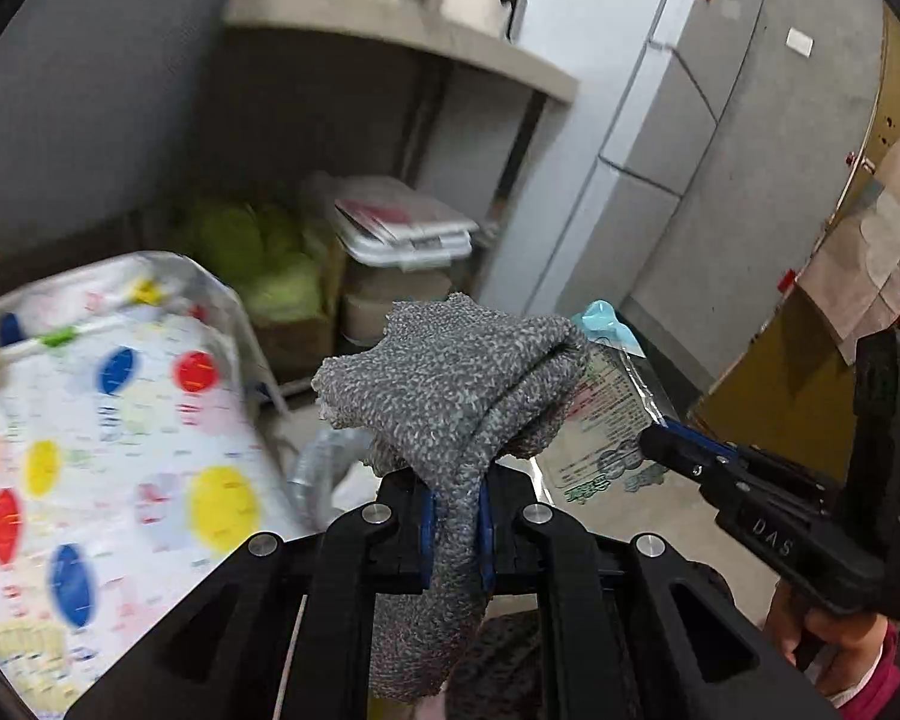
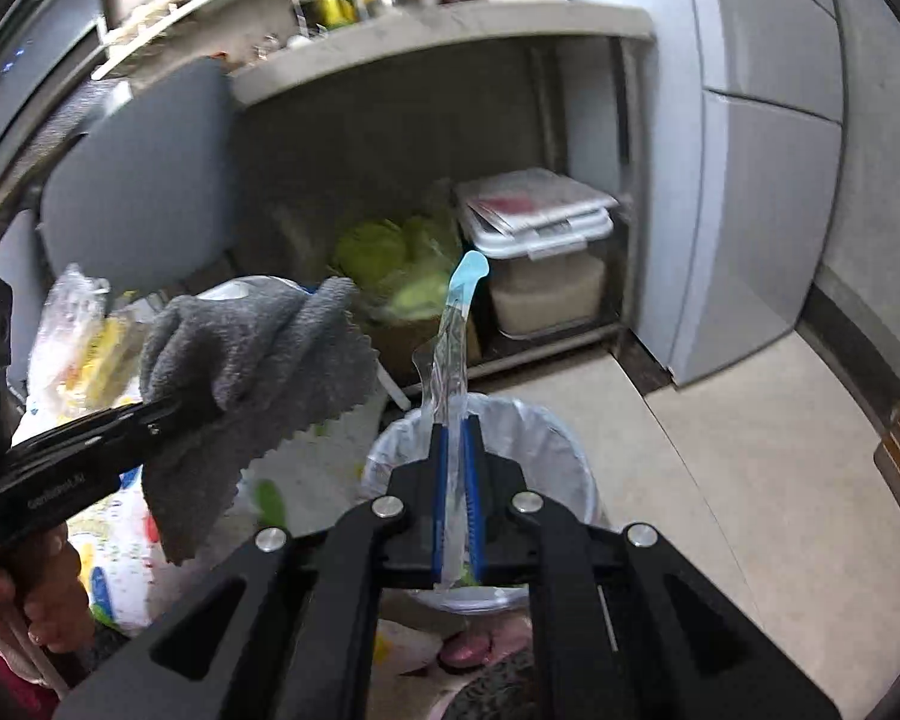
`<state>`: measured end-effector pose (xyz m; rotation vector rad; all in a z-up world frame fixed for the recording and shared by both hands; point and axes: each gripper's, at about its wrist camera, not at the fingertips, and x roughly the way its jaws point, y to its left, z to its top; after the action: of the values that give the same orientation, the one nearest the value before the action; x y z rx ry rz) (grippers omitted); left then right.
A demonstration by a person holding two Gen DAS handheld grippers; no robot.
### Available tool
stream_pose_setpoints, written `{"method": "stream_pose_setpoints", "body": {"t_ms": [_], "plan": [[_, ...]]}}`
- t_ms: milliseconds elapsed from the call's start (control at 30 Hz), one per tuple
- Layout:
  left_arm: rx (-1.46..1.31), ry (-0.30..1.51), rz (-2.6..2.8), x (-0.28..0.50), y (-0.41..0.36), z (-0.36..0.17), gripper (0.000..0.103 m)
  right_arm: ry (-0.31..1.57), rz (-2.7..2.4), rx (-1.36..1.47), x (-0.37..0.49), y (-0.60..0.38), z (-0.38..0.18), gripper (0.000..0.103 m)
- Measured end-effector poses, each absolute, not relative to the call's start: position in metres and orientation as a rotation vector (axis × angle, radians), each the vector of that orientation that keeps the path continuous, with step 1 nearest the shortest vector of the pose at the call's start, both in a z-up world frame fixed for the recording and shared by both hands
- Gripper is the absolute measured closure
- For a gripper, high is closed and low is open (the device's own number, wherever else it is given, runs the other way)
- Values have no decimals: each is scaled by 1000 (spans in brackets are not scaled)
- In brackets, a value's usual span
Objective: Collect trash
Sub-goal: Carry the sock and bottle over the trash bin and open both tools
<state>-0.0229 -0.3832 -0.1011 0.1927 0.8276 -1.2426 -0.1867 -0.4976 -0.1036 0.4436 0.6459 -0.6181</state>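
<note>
**Ana:** Both hands are loaded here. The right gripper point(image 2: 456, 420) is clamped on a clear plastic wrapper point(image 2: 450, 336) with a pale blue end, and the wrapper sticks up out of the blue pads, edge-on to the lens.

**Ben:** And look below it: the white-lined trash bin point(image 2: 546, 438) sits directly under those fingers. That's the target, I'd say.

**Ana:** Agreed. The left gripper point(image 1: 456, 480) is pinching a grey knitted cloth point(image 1: 450, 384), bunched above the jaws with a tail hanging down below them.

**Ben:** So how to drop the wrapper well?

**Ana:** My call: lower the right gripper toward the bin mouth before letting go. Film that light probably flutters, and the rim isn't wide.

**Ben:** It may cling to the pads, too.

**Ana:** Right, so tip the fingers down, spread them fully, maybe add a small shake. And keep the cloth off to the side; in the right wrist view it hangs near the bin's left edge.

**Ben:** Is the cloth trash?

**Ana:** Can't tell from here. The spotted plastic bag point(image 1: 90, 420) beside it looks irrelevant for now.
</note>
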Motion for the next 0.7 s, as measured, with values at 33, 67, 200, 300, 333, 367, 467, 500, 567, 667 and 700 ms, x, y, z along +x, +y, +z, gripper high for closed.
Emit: {"method": "stream_pose_setpoints", "body": {"t_ms": [33,67,200,300,333,367,467,500,567,667,700], "plan": [[204,831,-1244,-24,-392,-105,90,650,-627,446,-186,-503,-107,97],[213,828,-1246,-25,-400,-107,89,653,-634,448,-183,-508,-110,97],[260,802,-1233,-24,-426,-116,83,664,-645,449,-175,-526,-121,97],[284,801,-1221,-24,-437,-124,72,689,-644,463,-165,-540,-133,96],[290,801,-1214,-23,-440,-126,62,696,-641,470,-162,-543,-138,96],[289,797,-1206,-21,-442,-128,57,701,-636,476,-160,-546,-140,96],[286,787,-1198,-16,-444,-128,53,715,-632,497,-155,-552,-148,93],[282,785,-1195,-14,-444,-127,51,716,-628,499,-153,-552,-149,89],[269,779,-1192,-10,-442,-125,48,710,-636,499,-154,-552,-149,78],[251,772,-1177,-5,-437,-119,48,700,-630,496,-153,-551,-146,68],[242,767,-1171,-3,-433,-116,48,697,-632,493,-153,-551,-144,68]]}}
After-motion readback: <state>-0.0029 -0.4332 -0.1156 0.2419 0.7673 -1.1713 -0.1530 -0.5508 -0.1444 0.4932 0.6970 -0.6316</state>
